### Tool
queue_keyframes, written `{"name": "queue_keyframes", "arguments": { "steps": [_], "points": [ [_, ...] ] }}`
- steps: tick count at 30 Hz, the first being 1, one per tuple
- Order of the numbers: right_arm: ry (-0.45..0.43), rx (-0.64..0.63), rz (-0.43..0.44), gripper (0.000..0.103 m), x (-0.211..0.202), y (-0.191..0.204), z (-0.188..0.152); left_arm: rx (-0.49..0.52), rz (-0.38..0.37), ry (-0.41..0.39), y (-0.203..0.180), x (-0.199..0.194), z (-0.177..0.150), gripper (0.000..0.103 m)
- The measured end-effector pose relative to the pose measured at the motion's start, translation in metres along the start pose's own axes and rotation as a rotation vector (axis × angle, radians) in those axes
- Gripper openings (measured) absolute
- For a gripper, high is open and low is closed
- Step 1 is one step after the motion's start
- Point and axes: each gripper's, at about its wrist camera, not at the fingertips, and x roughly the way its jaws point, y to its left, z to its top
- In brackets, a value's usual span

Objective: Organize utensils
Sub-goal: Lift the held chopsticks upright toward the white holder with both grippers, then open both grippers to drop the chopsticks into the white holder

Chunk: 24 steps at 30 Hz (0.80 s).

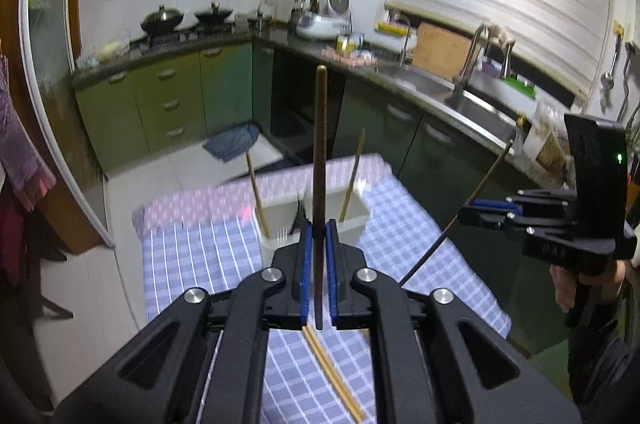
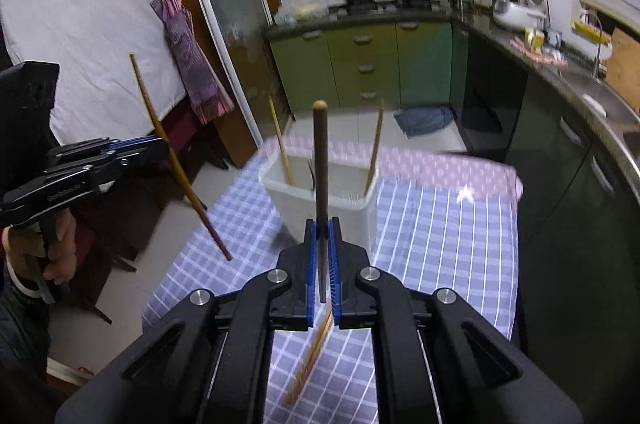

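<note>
My left gripper [image 1: 319, 229] is shut on a dark brown chopstick [image 1: 321, 144] that stands upright between its blue pads. My right gripper [image 2: 322, 226] is likewise shut on a dark chopstick [image 2: 321, 152]. Each shows in the other's view: the right gripper [image 1: 466, 214] with its chopstick [image 1: 480, 184] slanting, the left gripper [image 2: 162, 146] with its chopstick [image 2: 176, 162] tilted. Both hang above the checked tablecloth [image 1: 200, 256]. Beyond them stands a white utensil holder [image 1: 354, 226] [image 2: 292, 200] with a light wooden chopstick [image 1: 256, 192] leaning in each compartment. A light chopstick pair [image 1: 332, 372] lies on the cloth below.
The table's far edge drops to a tiled floor with a blue cloth [image 1: 232, 142] on it. Green cabinets [image 1: 172, 92], a stove with two woks [image 1: 162, 18] and a steel sink [image 1: 476, 104] ring the room. A person's hand [image 2: 60, 244] grips the left handle.
</note>
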Motion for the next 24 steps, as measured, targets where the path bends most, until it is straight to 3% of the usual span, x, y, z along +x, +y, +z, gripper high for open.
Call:
{"name": "queue_keyframes", "arguments": {
  "steps": [7,11,18,24],
  "points": [
    [-0.153,0.002,-0.011,0.007,-0.024,0.000,0.063,0.008,0.061,-0.145,0.001,0.005,0.049,0.007],
    [-0.183,0.023,-0.048,0.007,-0.007,-0.008,0.087,-0.010,0.085,-0.151,0.009,0.033,0.056,0.007],
    [-0.066,0.065,-0.068,0.007,0.065,-0.027,0.082,-0.038,0.137,-0.088,0.028,0.088,0.037,0.007],
    [0.002,0.064,-0.079,0.007,0.098,-0.030,0.061,-0.047,0.138,-0.004,0.037,0.110,0.014,0.007]
  ]
}}
